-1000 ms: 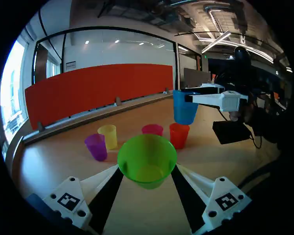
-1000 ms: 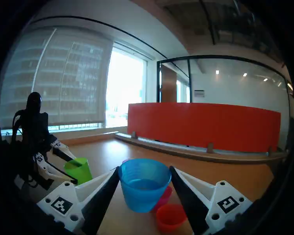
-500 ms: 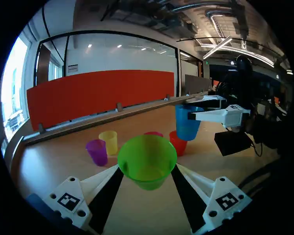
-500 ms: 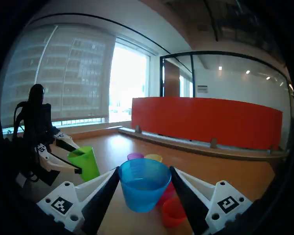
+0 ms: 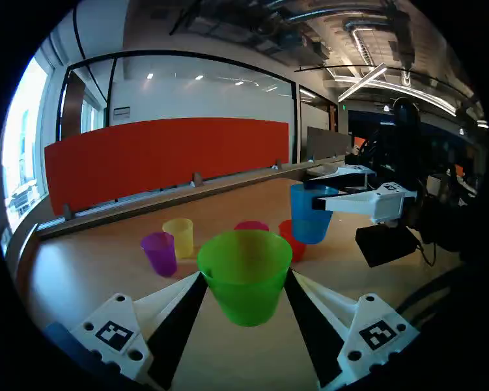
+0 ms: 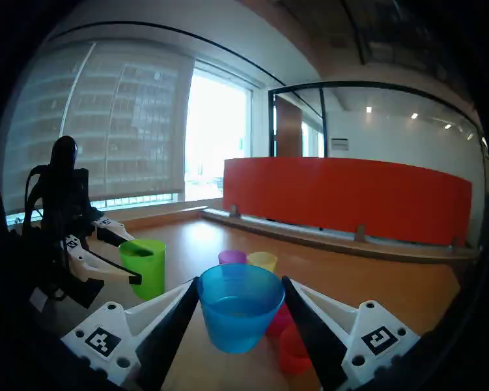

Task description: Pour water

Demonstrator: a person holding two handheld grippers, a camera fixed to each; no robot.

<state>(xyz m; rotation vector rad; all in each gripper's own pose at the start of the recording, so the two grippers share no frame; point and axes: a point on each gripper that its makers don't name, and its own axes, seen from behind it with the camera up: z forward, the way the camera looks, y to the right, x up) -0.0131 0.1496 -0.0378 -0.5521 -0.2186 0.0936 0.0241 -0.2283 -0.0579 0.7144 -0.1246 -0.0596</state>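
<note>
The green cup is translucent plastic, smooth, with a glossy rim. The blue cup is the same translucent plastic. Behind the green cup, the purple cup, yellow cup, pink cup and red cup are smooth tinted plastic. The table beneath the green cup looks like wood, smooth with a satin sheen. The fingers of the left gripper and right gripper are matt white plastic with matt black inner faces. Far behind the green cup, the red panel is matt. The black box to its right is matt.
</note>
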